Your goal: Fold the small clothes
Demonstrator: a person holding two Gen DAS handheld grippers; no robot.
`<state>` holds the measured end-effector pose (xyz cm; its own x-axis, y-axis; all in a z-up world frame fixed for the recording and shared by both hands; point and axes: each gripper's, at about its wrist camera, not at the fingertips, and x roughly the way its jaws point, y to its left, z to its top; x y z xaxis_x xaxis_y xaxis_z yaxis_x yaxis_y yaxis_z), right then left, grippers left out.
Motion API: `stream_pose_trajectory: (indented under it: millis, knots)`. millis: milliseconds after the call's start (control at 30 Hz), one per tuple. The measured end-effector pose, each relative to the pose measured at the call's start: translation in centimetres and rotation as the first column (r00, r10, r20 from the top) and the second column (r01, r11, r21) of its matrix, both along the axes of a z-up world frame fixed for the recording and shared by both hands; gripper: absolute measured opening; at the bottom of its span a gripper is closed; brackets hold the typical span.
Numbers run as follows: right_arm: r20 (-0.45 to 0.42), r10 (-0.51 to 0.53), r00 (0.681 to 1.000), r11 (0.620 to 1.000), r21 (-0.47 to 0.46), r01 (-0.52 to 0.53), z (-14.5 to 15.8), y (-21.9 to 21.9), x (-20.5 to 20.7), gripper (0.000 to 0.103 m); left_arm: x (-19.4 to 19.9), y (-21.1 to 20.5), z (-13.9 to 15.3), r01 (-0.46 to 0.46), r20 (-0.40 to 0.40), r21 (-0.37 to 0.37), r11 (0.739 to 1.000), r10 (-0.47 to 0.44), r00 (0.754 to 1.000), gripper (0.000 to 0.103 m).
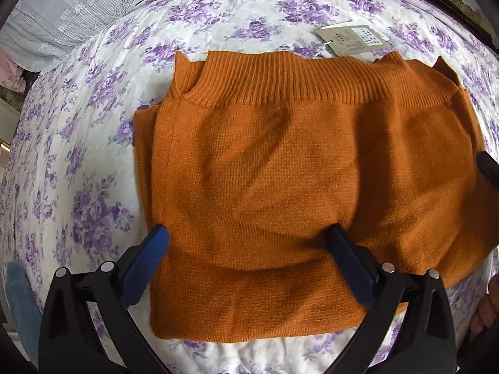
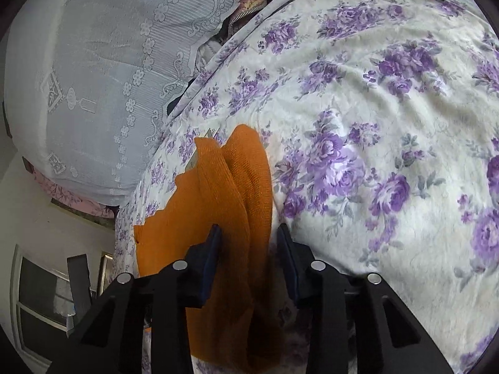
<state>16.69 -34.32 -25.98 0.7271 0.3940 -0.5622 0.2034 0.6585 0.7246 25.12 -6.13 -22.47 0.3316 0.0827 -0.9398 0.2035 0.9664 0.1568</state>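
Note:
A folded orange knit sweater (image 1: 280,171) lies flat on the floral bedspread (image 1: 78,155), its ribbed hem toward the far side. My left gripper (image 1: 246,237) is open, its blue-padded fingers (image 1: 149,265) wide apart just above the sweater's near part. My right gripper (image 2: 249,233) is open, its jaws either side of the sweater's edge (image 2: 237,187) with a visible gap; its black tip shows at the right edge of the left wrist view (image 1: 489,168). A paper hang tag (image 1: 352,39) lies beyond the sweater.
A pale blue-grey lace cloth (image 2: 93,78) lies at the far left of the bed. A blue cloth (image 1: 21,305) shows at the near left. A window (image 2: 40,305) and the room wall lie beyond the bed's left side.

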Motion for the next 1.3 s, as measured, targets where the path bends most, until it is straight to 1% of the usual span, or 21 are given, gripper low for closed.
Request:
stream_pose_trajectory:
  millis: [100, 200, 300, 400, 467, 567, 633, 700, 767, 833, 867, 933, 967, 1033, 1133, 1167, 1300]
  knots:
    - [-0.004, 0.012, 1.0, 1.0, 0.017, -0.012, 0.3, 0.3, 0.3, 0.022, 0.1, 0.1, 0.1, -0.003, -0.006, -0.005, 1.0, 0.002, 1.0, 0.099]
    - [-0.004, 0.011, 1.0, 1.0, -0.003, -0.011, 1.2, 1.1, 0.1, 0.018, 0.1, 0.1, 0.5, -0.001, -0.001, -0.005, 1.0, 0.001, 1.0, 0.099]
    - [-0.008, 0.001, 1.0, 1.0, -0.021, -0.002, 2.4, 1.6, -0.2, 0.016, -0.2, 0.3, 1.4, -0.009, 0.006, -0.049, 0.999, 0.009, 1.0, 0.099]
    - [-0.013, 0.009, 1.0, 0.998, -0.067, -0.01, 3.9, 2.6, -0.1, 0.015, -0.1, 0.6, 2.2, -0.012, 0.011, -0.094, 0.995, 0.013, 1.0, 0.099]
    - [-0.017, 0.012, 1.0, 0.997, -0.082, -0.014, 4.6, 3.0, -0.1, 0.015, -0.3, 0.5, 2.6, 0.007, 0.013, -0.107, 0.994, -0.005, 1.0, 0.099]
    - [-0.022, 0.018, 1.0, 0.994, -0.111, -0.02, 5.9, 3.8, -0.1, 0.015, -1.0, 0.0, 2.9, 0.03, 0.031, -0.098, 0.995, -0.027, 0.999, 0.099]
    - [-0.016, 0.031, 0.999, 0.989, -0.143, -0.033, 6.8, 4.5, -0.1, 0.015, -1.0, -0.2, 3.1, 0.029, 0.027, -0.122, 0.992, -0.026, 0.999, 0.099]
    - [-0.013, 0.051, 0.999, 0.982, -0.181, -0.052, 7.6, 5.4, -0.1, 0.015, 0.0, -0.1, 3.8, 0.038, 0.013, -0.171, 0.985, -0.036, 0.999, 0.099]
    - [-0.009, 0.07, 0.998, 0.974, -0.216, -0.07, 8.3, 6.2, -0.1, 0.015, 1.0, -0.4, 5.0, 0.054, 0.014, -0.211, 0.976, -0.052, 0.999, 0.098]
    - [-0.006, 0.081, 0.997, 0.967, -0.24, -0.08, 8.5, 6.9, -0.3, 0.015, 2.3, -0.8, 6.8, 0.085, 0.019, -0.269, 0.959, -0.083, 0.996, 0.098]
    - [-0.007, 0.084, 0.996, 0.966, -0.244, -0.084, 8.5, 7.1, -0.5, 0.015, 2.4, -1.1, 7.5, 0.104, 0.032, -0.281, 0.954, -0.099, 0.995, 0.098]
    - [-0.005, 0.087, 0.996, 0.963, -0.257, -0.086, 8.7, 7.5, -0.7, 0.015, 2.0, -2.2, 8.3, 0.152, 0.061, -0.263, 0.953, -0.141, 0.988, 0.098]
    - [-0.003, 0.091, 0.996, 0.961, -0.261, -0.088, 8.8, 7.7, -0.7, 0.015, 1.7, -2.8, 8.4, 0.171, 0.057, -0.258, 0.951, -0.162, 0.985, 0.098]
    - [-0.002, 0.108, 0.994, 0.955, -0.278, -0.104, 9.0, 8.3, -0.8, 0.015, 1.4, -3.4, 8.4, 0.186, 0.039, -0.303, 0.935, -0.183, 0.982, 0.098]
    - [-0.008, 0.144, 0.99, 0.941, -0.307, -0.14, 9.1, 9.5, -0.9, 0.015, 1.2, -3.5, 8.9, 0.177, 0.021, -0.384, 0.906, -0.183, 0.983, 0.098]
    - [-0.006, 0.156, 0.988, 0.936, -0.318, -0.15, 9.2, 10.0, -1.0, 0.015, 1.2, -3.7, 9.1, 0.178, 0.013, -0.398, 0.9, -0.189, 0.982, 0.098]
    - [0.0, 0.197, 0.98, 0.915, -0.358, -0.184, 9.5, 11.4, -1.3, 0.015, 1.5, -5.0, 9.9, 0.192, -0.024, -0.417, 0.888, -0.222, 0.975, 0.098]
